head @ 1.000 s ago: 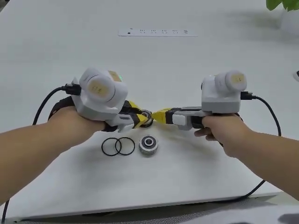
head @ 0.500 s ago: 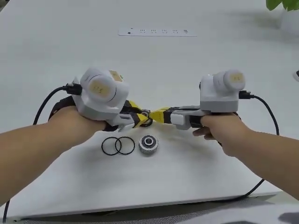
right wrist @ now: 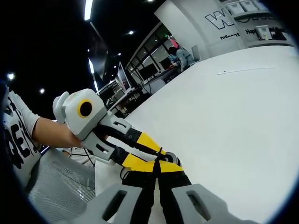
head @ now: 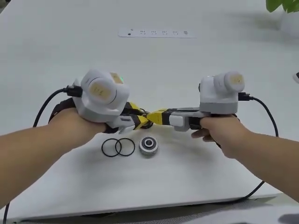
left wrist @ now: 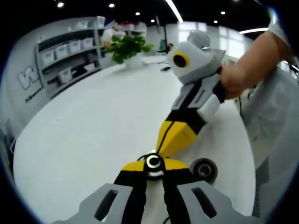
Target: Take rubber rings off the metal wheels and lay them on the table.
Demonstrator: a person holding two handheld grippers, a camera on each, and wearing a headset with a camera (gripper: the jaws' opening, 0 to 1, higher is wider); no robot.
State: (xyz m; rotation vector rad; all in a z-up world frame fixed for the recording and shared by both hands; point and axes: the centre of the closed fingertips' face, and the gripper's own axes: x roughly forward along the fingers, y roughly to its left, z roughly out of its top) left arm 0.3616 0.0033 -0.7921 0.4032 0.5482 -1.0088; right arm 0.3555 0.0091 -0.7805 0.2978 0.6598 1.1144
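Observation:
My left gripper (head: 142, 120) is shut on a small metal wheel (left wrist: 153, 162), held a little above the table. My right gripper (head: 152, 117) comes in from the right. Its yellow jaws are closed together at the rim of that wheel (right wrist: 171, 157), pinching the black rubber ring there. A second metal wheel (head: 148, 144) lies flat on the table just below the grippers and also appears in the left gripper view (left wrist: 204, 169). Two loose black rubber rings (head: 118, 146) lie side by side to its left.
A white power strip (head: 157, 32) lies at the far side of the white table (head: 196, 60). Black cables trail from both grippers; one (head: 268, 114) runs off the table's near right edge. Green plant leaves (head: 280, 4) show at the top right corner.
My right gripper has slid a little to the left, so its tips now meet the held wheel. The left gripper, the loose rings and the second wheel stay about where they were.

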